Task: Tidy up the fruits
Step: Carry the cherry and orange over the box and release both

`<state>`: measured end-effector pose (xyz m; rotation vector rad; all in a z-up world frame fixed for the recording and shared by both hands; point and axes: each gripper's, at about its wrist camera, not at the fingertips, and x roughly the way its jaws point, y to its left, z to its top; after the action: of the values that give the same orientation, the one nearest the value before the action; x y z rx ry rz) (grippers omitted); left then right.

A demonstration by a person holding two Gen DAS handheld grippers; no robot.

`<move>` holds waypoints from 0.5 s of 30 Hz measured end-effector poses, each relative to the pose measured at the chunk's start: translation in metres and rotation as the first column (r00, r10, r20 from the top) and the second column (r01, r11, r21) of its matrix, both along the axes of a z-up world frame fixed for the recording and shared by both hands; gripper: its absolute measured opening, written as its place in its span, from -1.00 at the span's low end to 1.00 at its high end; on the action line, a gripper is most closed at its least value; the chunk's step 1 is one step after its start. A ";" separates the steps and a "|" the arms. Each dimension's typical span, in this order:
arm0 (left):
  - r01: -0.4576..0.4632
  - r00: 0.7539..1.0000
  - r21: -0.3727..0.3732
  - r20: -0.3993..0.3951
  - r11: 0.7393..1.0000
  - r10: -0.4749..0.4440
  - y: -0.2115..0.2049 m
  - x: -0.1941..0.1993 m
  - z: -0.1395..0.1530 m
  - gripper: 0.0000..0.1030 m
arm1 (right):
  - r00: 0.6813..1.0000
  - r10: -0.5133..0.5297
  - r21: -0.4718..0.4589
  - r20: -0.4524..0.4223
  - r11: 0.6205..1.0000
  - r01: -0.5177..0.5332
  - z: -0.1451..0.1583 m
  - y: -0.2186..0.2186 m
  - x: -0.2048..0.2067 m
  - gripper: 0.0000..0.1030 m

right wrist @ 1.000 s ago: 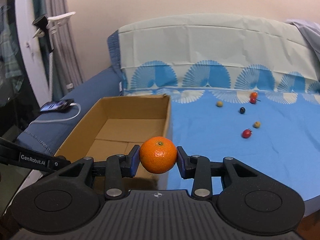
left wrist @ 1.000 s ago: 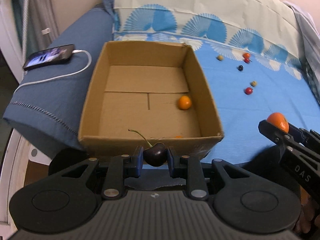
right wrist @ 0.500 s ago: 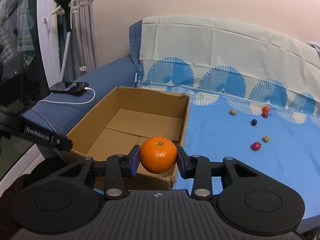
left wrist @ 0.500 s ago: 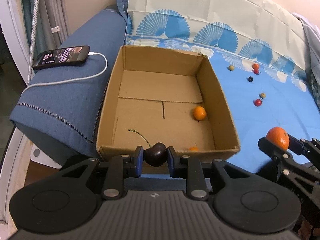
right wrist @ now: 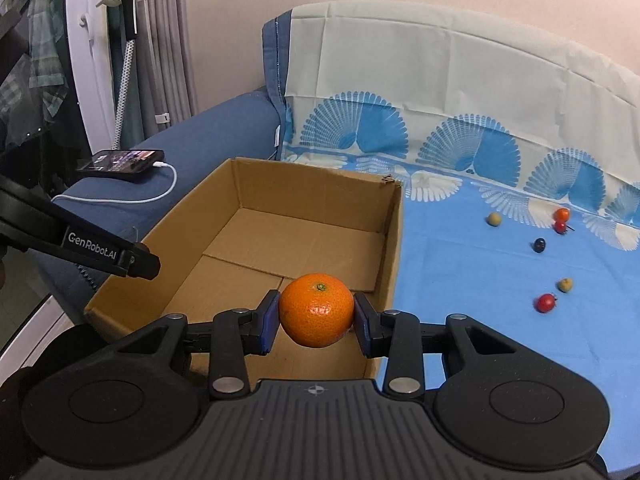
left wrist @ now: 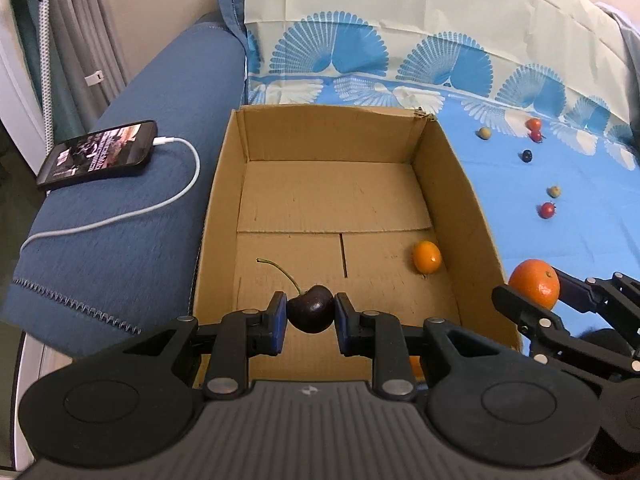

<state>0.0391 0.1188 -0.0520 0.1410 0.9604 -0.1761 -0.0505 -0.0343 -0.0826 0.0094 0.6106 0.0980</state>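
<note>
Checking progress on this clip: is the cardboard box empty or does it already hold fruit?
Not empty. The cardboard box holds one small orange fruit on its floor by the right wall; a second orange bit peeks out behind the left gripper.

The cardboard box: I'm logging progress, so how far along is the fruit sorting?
Early on. The brown cardboard box holds one small orange kumquat-like fruit; a second orange bit shows by its near wall. In hand: the left gripper clamps a dark stemmed cherry, the right gripper a round orange mandarin, both at the box. Left: six small fruits on the blue patterned sheet.
</note>
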 end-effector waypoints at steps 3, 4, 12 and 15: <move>0.001 1.000 0.009 -0.014 1.000 -0.001 -0.002 0.012 -0.007 -0.46 | 1.000 0.002 0.004 -0.010 1.000 -0.002 -0.006 -0.001 0.013 -0.23; 0.002 1.000 0.011 -0.019 1.000 -0.002 -0.002 0.014 -0.009 -0.46 | 1.000 0.002 0.006 -0.014 1.000 -0.001 -0.007 -0.001 0.017 -0.23; 0.010 0.998 0.027 -0.058 1.000 -0.009 -0.010 0.037 -0.029 -0.46 | 0.998 -0.004 0.017 -0.059 1.000 0.005 -0.024 -0.003 0.036 -0.23; 0.013 0.998 0.034 -0.065 0.999 -0.011 -0.013 0.044 -0.035 -0.46 | 0.997 -0.004 0.019 -0.078 1.000 0.005 -0.030 -0.002 0.042 -0.23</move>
<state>0.0826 0.1060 -0.0869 0.1733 1.0276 -0.1766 -0.0080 -0.0363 -0.1129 0.0332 0.6873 0.0996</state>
